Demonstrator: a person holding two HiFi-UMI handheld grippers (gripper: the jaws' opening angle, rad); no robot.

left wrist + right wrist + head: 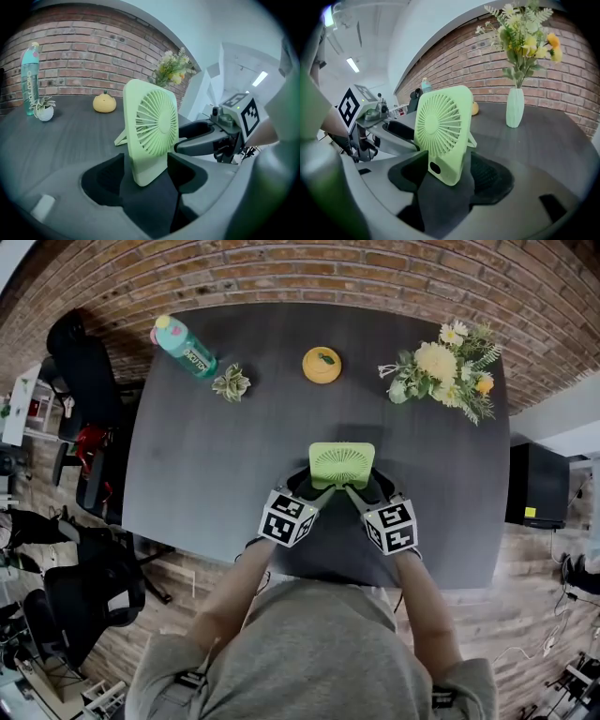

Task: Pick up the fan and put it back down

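**gripfan_22:** Two tools, one fan, so which one is actually closer? Looking down, the fan (pixel 342 463) stands on the bench (pixel 206 446) dead ahead of the person. The left tool (pixel 314 488) and right tool (pixel 367 488) both sit at its near side.

**benchrat:** Neither, it's a tie. The left tool is at the fan's near left bottom corner and the right tool at the near right one. They angle in toward each other like a V with the fan at the tip. The fan is thin front to back, so the flat panel lies crosswise to both tools with the grille facing the person. Its kickstand (pixel 121 138) sticks out the far side.

**gripfan_22:** Clamped or not?

**benchrat:** Doesn't look it to me. From each tool's own camera the jaws stand wide apart with a bottom corner of the fan between them. On the left tool one jaw sits really close to the fan's edge, but I don't see it pressing, so I'd call both loose.

**gripfan_22:** So the fan's resting on its own?

**benchrat:** That's my read: base and stand look planted on the bench. If backing off comes next, both tools want to pull straight away from the fan's face together. Otherwise a jaw could clip a corner and knock it over.
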